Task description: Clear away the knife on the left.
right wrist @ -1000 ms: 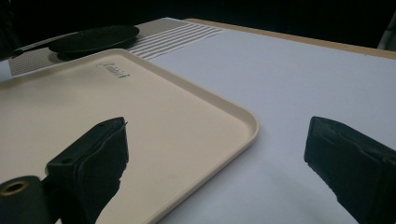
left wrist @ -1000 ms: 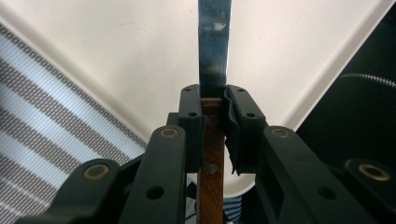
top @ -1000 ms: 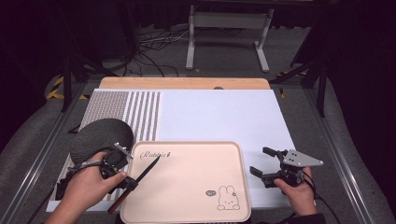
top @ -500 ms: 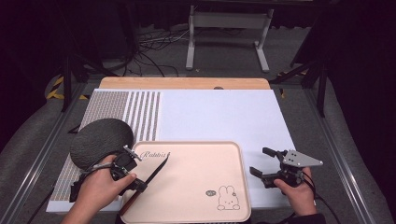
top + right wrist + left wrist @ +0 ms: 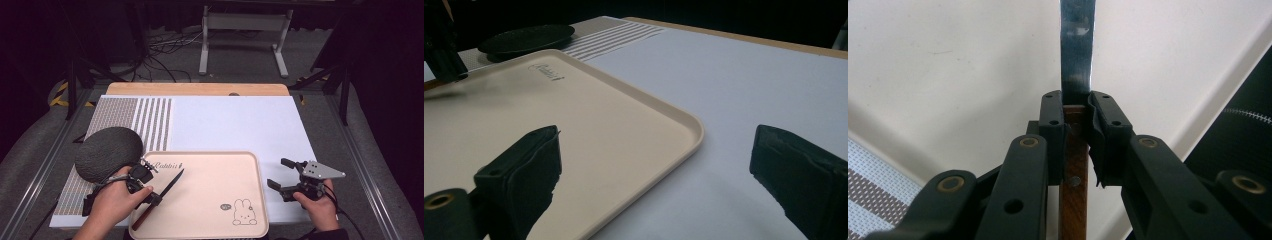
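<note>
A knife (image 5: 162, 196) with a dark blade and a brown wooden handle lies low over the left part of a beige tray (image 5: 215, 180). My left gripper (image 5: 148, 195) is shut on it where handle meets blade. In the left gripper view the jaws clamp the wooden handle (image 5: 1074, 165), and the blade (image 5: 1076, 50) runs up over the tray's surface. My right gripper (image 5: 281, 173) rests on the white mat just right of the tray, open with nothing between its fingers. The right gripper view looks across the tray's corner (image 5: 684, 125) between the spread gripper (image 5: 659, 165) jaws.
A dark grey round plate (image 5: 109, 152) lies left of the tray on the striped mat (image 5: 150, 120). White mat (image 5: 235, 120) covers the far half of the table, with a wooden strip (image 5: 195, 89) along its far edge. A metal stand (image 5: 245, 25) is on the floor beyond.
My left gripper has carried the knife to the right and lower, further over the tray's left side. The right gripper has stayed where it was.
</note>
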The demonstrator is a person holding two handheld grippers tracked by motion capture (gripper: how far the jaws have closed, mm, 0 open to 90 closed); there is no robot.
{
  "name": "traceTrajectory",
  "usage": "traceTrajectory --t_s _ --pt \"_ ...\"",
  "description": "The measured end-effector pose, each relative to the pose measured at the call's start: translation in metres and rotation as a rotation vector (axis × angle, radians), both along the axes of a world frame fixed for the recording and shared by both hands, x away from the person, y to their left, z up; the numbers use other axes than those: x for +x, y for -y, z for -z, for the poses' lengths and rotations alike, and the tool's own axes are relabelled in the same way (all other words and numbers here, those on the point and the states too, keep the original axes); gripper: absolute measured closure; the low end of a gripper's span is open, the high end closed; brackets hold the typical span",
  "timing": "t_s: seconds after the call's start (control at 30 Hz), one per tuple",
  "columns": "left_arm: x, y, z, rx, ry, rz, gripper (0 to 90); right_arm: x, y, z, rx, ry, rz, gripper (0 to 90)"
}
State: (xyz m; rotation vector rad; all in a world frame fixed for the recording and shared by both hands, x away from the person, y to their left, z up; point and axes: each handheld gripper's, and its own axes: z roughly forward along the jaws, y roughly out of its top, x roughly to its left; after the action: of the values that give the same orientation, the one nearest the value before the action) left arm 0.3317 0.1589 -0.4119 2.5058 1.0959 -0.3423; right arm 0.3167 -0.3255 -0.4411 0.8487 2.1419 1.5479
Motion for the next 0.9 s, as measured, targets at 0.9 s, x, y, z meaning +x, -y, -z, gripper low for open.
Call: traceTrajectory --t_s 0.9 --pt "0.01 0.011 0.019 0.016 -0.024 -0.006 77.7 0.0 0.001 0.0 0.0 -0.003 0.0 7.0"
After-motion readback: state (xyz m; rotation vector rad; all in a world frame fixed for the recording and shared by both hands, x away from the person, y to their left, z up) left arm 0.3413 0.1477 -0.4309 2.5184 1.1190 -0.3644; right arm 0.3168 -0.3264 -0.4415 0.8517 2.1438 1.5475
